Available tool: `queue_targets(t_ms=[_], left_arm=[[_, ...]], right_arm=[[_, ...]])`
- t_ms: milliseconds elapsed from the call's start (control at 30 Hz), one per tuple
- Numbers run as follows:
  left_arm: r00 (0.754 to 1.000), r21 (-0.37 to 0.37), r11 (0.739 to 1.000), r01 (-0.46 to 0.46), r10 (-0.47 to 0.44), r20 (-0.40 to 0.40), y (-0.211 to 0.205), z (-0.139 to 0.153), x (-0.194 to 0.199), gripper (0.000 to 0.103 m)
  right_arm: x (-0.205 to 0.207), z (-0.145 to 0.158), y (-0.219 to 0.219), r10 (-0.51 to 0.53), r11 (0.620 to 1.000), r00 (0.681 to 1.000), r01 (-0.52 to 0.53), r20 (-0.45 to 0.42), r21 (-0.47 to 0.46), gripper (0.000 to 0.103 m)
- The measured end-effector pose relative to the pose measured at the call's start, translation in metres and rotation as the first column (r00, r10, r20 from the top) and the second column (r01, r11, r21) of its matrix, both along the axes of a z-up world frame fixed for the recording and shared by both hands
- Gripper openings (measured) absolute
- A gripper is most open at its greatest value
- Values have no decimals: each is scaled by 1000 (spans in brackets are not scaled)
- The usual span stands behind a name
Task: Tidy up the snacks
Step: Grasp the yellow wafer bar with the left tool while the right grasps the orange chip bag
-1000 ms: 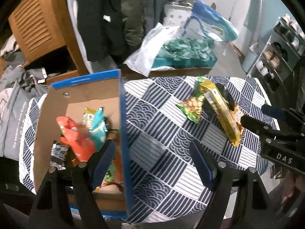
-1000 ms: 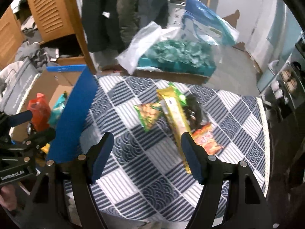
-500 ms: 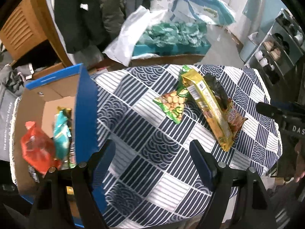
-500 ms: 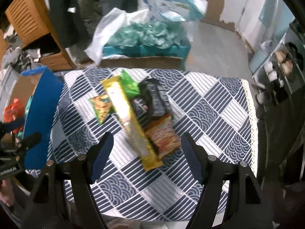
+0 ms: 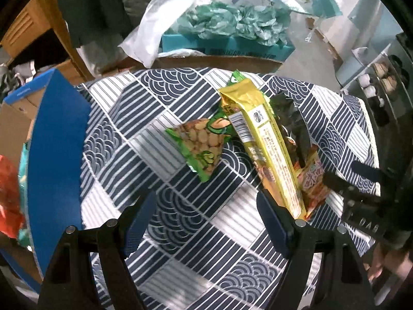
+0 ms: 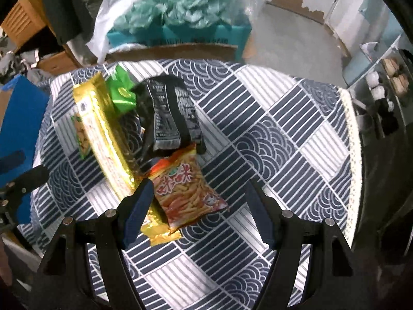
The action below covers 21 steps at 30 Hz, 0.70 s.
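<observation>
Left claw: the left gripper (image 5: 206, 222) points down at the table. Its jaws are wide apart and nothing is between them. It holds nothing.
Right claw: the right gripper (image 6: 198, 211) also points down. Its jaws are apart and released. The orange bag sits in the gap near its left finger, but the pads do not press it.
Table: a round table with a blue and white cloth (image 5: 180, 232) full of stripes and wave shapes.
Snack pile: the snacks lie together on the cloth, to the right of the box.
Yellow pack: a long yellow pack (image 5: 260, 139) lies slanted on the pile. Its low end is just beside the left gripper's right finger.
Green nut bag: a green bag with nuts on it (image 5: 204, 147) lies flat. It touches the left side of the yellow pack.
Small green bag: a little bright green bag (image 6: 121, 93) peeks out at the top of the pile.
Black pack: a dark pack (image 6: 170, 113) lies to the right of the yellow one.
Orange bag: an orange bag (image 6: 188, 191) lies at the low end of the pile, partly on the yellow pack.
Box: a cardboard box with a blue wall (image 5: 54, 155) stands at the left edge of the table. A red bag (image 5: 9, 196) lies inside it.
Behind the table: a teal box (image 5: 222, 44) stuffed with green paper, and a white plastic bag (image 5: 155, 25).
</observation>
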State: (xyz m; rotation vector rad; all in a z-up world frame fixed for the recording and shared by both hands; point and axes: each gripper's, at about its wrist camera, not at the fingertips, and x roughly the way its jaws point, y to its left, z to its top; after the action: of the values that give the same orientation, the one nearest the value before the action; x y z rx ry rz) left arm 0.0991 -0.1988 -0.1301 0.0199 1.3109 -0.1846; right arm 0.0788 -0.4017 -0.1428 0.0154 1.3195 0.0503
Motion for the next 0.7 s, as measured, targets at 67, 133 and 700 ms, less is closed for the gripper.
queue_targets(t_ms=[67,133,700], left_arm=[[1000,-3,1000,-15,15,-14,-6,-6,2,81],[999,-12,1000,-27,27,-29,-10,-10,4,81],[995,-27,998,-59,56,-88,-28,-29,17,81]], right_arm=[[2,-7,1,15,1000,1000,-15,-3,-7,72],[4,-13,3,33,999,999,-34,-5,-13,72],[4,-51,15,105,993,991,-100,-78,68,67]])
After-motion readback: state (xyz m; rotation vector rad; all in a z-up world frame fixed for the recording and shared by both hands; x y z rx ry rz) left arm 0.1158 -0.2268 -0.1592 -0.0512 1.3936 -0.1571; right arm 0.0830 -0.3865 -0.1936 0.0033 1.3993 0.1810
